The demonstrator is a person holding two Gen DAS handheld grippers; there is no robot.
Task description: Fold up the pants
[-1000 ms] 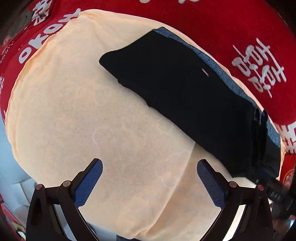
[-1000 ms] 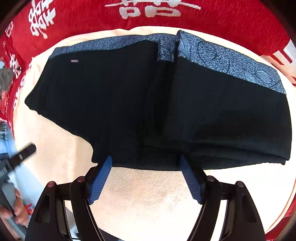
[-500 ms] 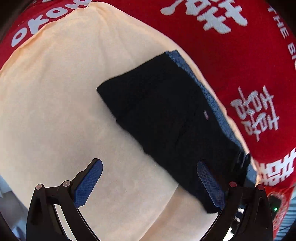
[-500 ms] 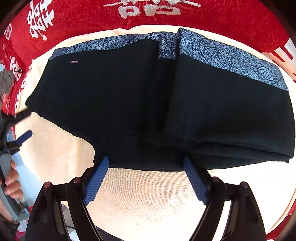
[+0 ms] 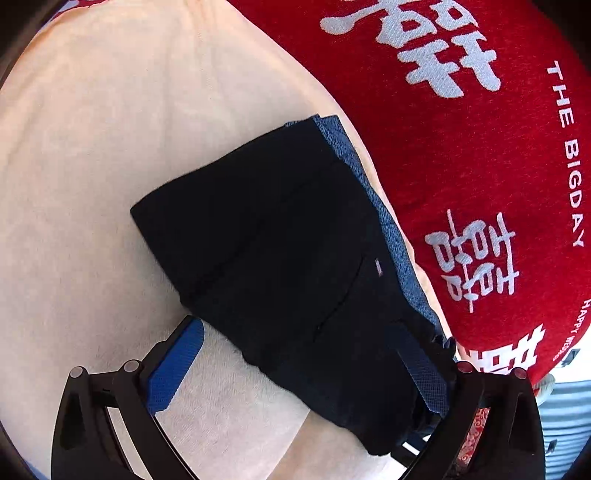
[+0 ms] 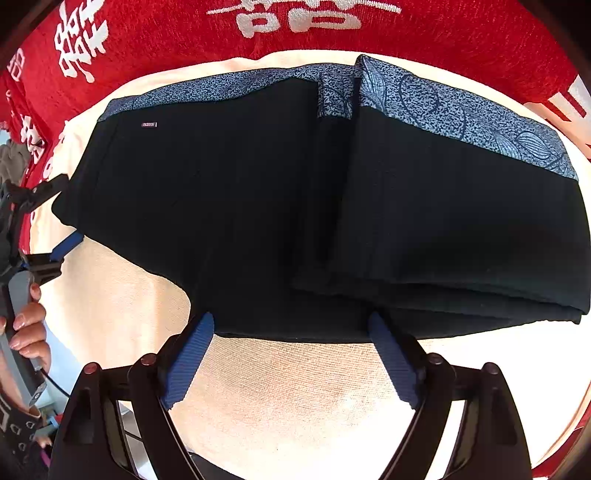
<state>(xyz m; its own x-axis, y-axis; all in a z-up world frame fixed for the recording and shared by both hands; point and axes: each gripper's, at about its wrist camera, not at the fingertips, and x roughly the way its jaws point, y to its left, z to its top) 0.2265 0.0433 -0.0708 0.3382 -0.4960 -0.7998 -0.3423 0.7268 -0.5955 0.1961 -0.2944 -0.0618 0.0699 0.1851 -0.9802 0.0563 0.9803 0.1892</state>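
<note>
Black pants [image 6: 258, 206] with a blue patterned waistband [image 6: 461, 110] lie partly folded on a cream towel [image 6: 295, 387]; the right part is folded over in layers. The pants also show in the left wrist view [image 5: 280, 266]. My right gripper [image 6: 291, 354] is open, its fingertips at the pants' near edge, holding nothing. My left gripper [image 5: 299, 373] is open, straddling the end of the pants from the side, with cloth between its fingers. It also shows at the left edge of the right wrist view [image 6: 62, 210].
The cream towel [image 5: 92, 166] lies on a red cloth with white characters [image 5: 461, 147], which surrounds it at the back [image 6: 369, 33]. A person's hand [image 6: 26, 332] holds the left gripper's handle at the left edge.
My left gripper has swung toward the pants and closed in on their end, so the cloth now lies between its fingers. My right gripper has edged slightly closer to the near edge.
</note>
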